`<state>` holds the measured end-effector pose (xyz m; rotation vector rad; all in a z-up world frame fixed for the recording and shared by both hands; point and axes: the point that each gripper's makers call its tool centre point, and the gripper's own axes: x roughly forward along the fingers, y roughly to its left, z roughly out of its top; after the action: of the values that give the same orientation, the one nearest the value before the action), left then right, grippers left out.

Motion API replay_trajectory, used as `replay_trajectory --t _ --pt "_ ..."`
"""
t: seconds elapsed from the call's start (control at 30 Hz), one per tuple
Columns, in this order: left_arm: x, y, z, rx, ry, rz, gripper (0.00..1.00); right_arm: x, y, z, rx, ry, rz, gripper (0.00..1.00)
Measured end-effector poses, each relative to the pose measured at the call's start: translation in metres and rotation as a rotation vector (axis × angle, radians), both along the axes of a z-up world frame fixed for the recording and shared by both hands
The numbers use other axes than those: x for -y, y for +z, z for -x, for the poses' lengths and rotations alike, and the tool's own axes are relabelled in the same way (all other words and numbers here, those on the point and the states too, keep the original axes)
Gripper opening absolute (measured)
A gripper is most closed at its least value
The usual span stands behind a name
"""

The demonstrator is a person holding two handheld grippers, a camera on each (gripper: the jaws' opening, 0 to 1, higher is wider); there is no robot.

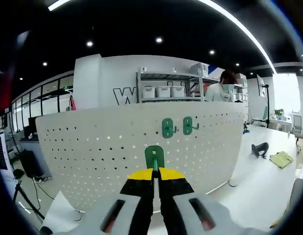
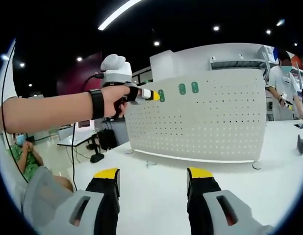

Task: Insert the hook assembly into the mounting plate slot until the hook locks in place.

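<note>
we see a big white board full of little holes (image 1: 92,147) standing up on a white table (image 1: 269,191). this board is the mounting plate. two green hooks (image 1: 167,128) already sit on it, side by side, near the top. so part of the job looks done.

the third green hook (image 1: 154,157) is in our left gripper (image 1: 155,177). the two yellow-tipped jaws are pressed almost together, with the hook pinched between them. the hook is right up at the board, lower than the other two. we cannot tell if it is touching the board or is in a slot. we think the push-in step is going on now — the hook does not look locked, since the gripper has it tight.

in the right gripper view we see a hand (image 2: 117,98) bringing the left gripper (image 2: 152,95) to the top left of the board (image 2: 200,127), with the green hook (image 2: 161,95) at its tip, just beside the two hung hooks (image 2: 182,88).

our right gripper (image 2: 152,182) is spread wide with nothing in it. it hangs over the bare table (image 2: 156,205), well apart from the board.

what is left: push the hook in until it locks, then let go.
</note>
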<state>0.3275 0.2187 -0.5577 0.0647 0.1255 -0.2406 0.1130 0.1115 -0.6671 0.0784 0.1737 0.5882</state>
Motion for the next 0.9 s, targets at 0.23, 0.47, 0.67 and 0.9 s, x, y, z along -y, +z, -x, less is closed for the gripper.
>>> replay_trajectory --t 0.23,0.47,0.67,0.9 --pt "0.000 0.006 -0.014 0.004 0.015 -0.004 0.02 0.006 -0.002 -0.001 -0.006 -0.011 -0.009 0.55" --pt "0.002 0.008 -0.027 0.007 0.017 -0.026 0.02 0.012 -0.003 -0.001 -0.014 -0.021 -0.012 0.56" --pt "0.003 0.009 -0.031 0.021 0.018 -0.032 0.02 0.015 -0.005 -0.002 -0.015 -0.026 0.003 0.59" --pt "0.006 0.009 -0.042 0.016 0.013 -0.063 0.02 0.016 -0.007 -0.003 -0.029 -0.029 0.008 0.59"
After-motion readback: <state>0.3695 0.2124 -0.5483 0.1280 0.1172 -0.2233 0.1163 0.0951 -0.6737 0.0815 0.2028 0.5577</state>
